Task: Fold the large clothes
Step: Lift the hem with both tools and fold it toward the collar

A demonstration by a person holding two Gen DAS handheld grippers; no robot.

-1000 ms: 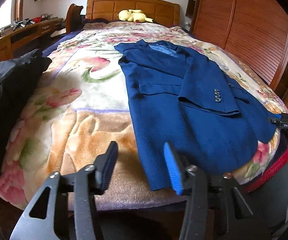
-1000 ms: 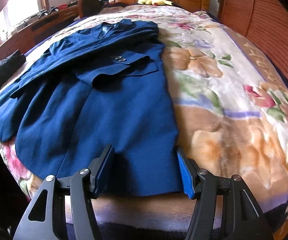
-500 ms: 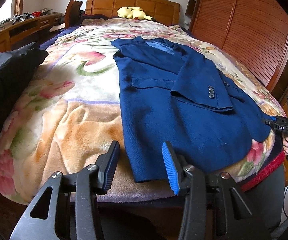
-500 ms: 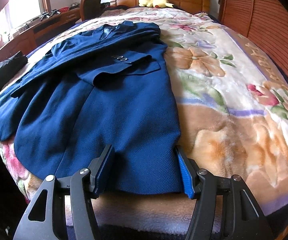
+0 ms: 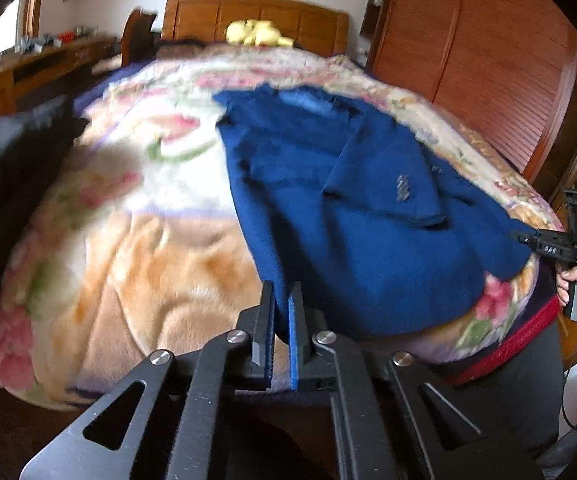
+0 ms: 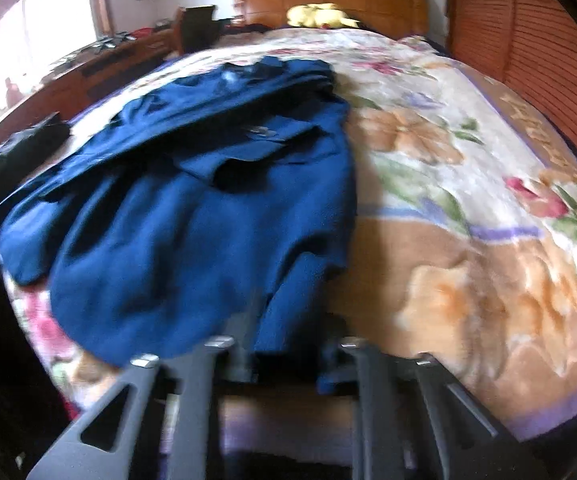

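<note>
Both hand-held grippers [image 5: 281,322] [image 6: 288,344] newly clamped, jacket [image 5: 352,208] hem pinched

1. We see a dark blue jacket [image 5: 352,216] lying front-up on the floral blanket, filling the centre and right of the left wrist frame.
2. Its collar points to the upper frame, hem to the lower edge.
3. One buttoned sleeve lies folded across its chest.
4. We see its hem corners bunched and lifted.

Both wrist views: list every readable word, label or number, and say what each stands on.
"DAS": small white label on the right tool, just legible.
Gold lettering along the blanket border: too blurred to read.
Nothing else is readable.
</note>
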